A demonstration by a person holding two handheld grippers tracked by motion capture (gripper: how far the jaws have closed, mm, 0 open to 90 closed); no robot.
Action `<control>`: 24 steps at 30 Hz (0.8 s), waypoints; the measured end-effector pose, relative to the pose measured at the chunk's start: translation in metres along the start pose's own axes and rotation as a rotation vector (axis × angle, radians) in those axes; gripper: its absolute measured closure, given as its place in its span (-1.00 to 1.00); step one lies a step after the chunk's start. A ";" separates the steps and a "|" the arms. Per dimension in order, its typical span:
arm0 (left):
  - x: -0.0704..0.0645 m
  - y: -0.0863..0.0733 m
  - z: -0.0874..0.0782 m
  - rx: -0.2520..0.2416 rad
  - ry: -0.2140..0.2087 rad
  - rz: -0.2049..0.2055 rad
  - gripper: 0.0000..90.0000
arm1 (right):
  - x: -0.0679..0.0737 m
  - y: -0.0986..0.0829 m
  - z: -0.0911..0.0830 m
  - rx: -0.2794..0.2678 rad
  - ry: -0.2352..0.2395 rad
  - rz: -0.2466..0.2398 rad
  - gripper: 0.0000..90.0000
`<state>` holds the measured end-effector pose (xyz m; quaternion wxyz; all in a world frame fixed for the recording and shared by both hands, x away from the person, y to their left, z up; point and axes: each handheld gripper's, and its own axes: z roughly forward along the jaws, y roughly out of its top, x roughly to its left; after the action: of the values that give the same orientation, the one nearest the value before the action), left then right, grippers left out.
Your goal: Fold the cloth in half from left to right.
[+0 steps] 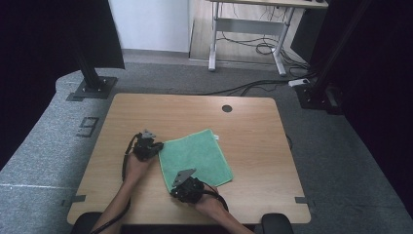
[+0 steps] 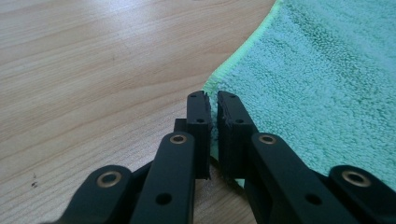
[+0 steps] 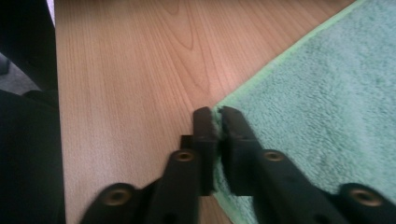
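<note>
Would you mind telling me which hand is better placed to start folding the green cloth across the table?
Probably the right. Its tool pinches the cloth's near corner, with the whole cloth lying ahead of it to fold over. The left tool also pinches a corner, farther up the left edge, so it has less cloth to carry.

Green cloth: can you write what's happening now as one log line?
left gripper: shut on cloth corner | right gripper: shut on cloth corner | cloth: flat on table

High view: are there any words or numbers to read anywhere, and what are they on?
"9": dark tape on the grey floor, left of the table.
The white tag on the green cloth is too small to read.
The left gripper and right gripper bear no readable writing.
</note>
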<state>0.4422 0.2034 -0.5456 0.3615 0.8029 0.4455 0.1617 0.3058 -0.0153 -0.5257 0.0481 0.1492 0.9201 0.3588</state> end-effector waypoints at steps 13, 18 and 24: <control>0.009 0.000 -0.016 0.053 0.000 -0.020 0.86 | 0.000 0.008 -0.005 -0.026 0.058 0.025 0.93; 0.017 0.000 -0.031 0.045 -0.012 -0.045 0.85 | 0.008 0.016 -0.005 -0.048 0.078 -0.003 0.93; 0.020 0.015 -0.036 0.005 -0.074 -0.090 0.85 | 0.005 0.016 -0.022 -0.086 0.053 0.002 0.93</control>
<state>0.4410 0.2303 -0.5106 0.3826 0.7885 0.4678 0.1145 0.3009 -0.0169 -0.4984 0.0297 0.1386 0.9045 0.4021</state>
